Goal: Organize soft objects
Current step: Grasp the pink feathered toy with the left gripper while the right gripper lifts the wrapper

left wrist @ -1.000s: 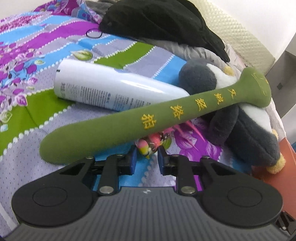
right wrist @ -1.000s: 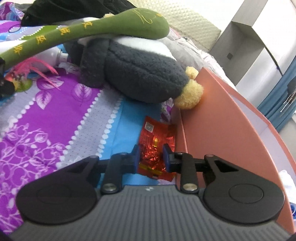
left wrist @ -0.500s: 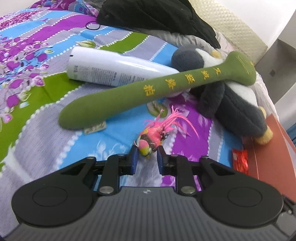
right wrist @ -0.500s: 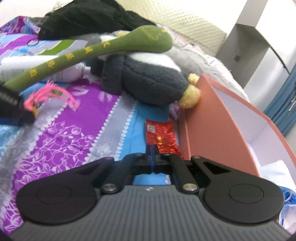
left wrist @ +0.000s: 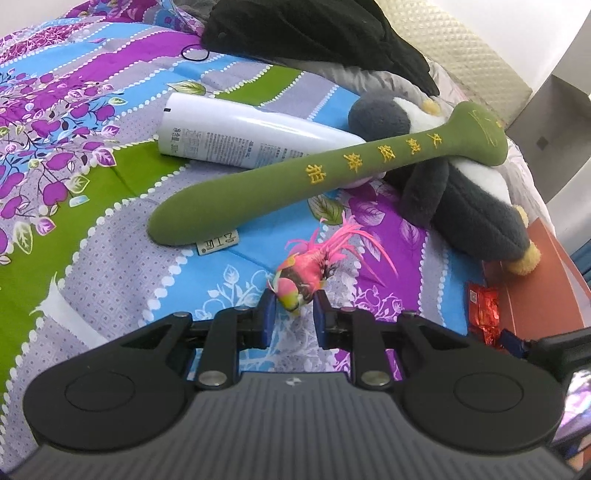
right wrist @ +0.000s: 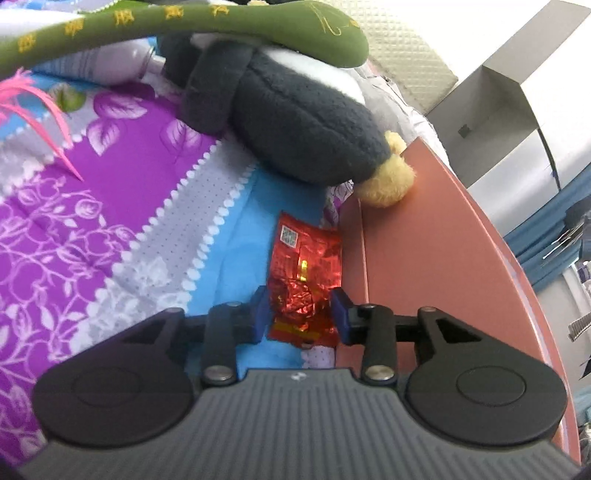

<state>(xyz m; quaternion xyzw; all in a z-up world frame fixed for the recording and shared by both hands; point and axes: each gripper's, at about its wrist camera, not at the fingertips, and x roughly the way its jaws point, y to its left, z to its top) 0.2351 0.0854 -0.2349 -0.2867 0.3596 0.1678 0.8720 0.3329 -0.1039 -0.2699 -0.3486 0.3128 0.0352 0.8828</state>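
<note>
My left gripper [left wrist: 294, 319] is shut on the head end of a small pink feathered bird toy [left wrist: 306, 271], above the quilt. A long green plush stick with yellow characters [left wrist: 332, 170] lies across a white bottle [left wrist: 255, 134] and a grey-and-white plush penguin [left wrist: 469, 199]. My right gripper [right wrist: 301, 314] is open, its jaws on either side of a crinkled red foil packet [right wrist: 303, 273] that lies on the quilt beside the orange box wall [right wrist: 424, 240]. The penguin [right wrist: 288, 110] and stick [right wrist: 184, 33] show above it.
The patterned quilt [left wrist: 74, 155] covers the bed. Black clothing [left wrist: 314, 33] is piled at the far edge by a padded headboard [left wrist: 472, 48]. The orange box [left wrist: 546, 280] stands at the right, against the penguin's yellow foot [right wrist: 388, 181]. A grey cabinet [right wrist: 517, 110] stands beyond.
My left gripper has lifted and drawn back with the bird toy. My right gripper was shut half a second ago; it has opened and come down around the red packet.
</note>
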